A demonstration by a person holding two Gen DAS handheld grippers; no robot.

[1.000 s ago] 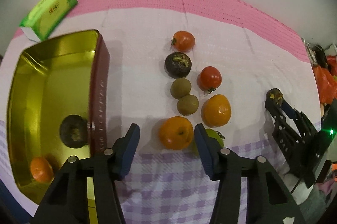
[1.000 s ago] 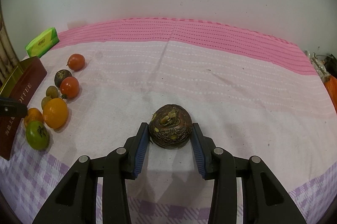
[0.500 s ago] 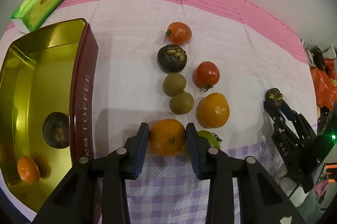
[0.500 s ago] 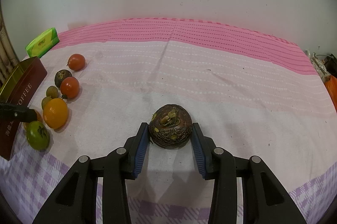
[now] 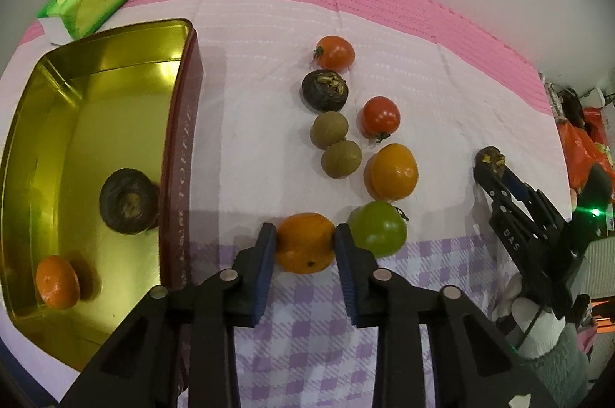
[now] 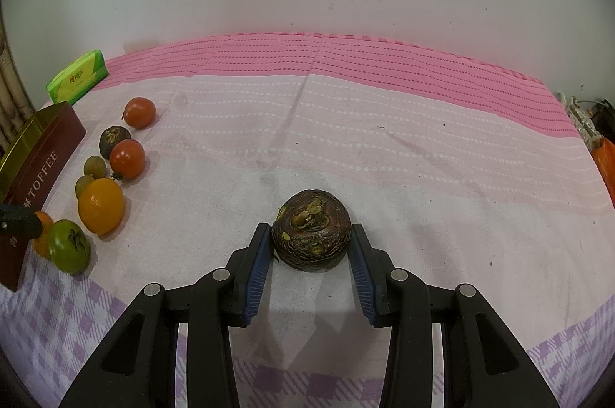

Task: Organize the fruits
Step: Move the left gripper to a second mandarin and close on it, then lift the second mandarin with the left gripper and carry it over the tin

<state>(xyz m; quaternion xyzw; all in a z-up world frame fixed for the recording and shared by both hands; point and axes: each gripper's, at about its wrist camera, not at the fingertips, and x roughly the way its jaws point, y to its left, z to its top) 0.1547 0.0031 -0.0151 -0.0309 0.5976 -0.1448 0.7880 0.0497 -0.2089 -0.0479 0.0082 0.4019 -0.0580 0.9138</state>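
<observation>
Two fruits already lie in the gold toffee tin at the left of the frame; bare cloth separates its maroon wall from the fruit cluster at centre. The left gripper, pointing steeply down, has just closed its jaws onto the small orange, a green tomato touching its right pad. The right gripper clasps a dark brown wrinkled fruit resting on open cloth; its handle is cut off below.
</observation>
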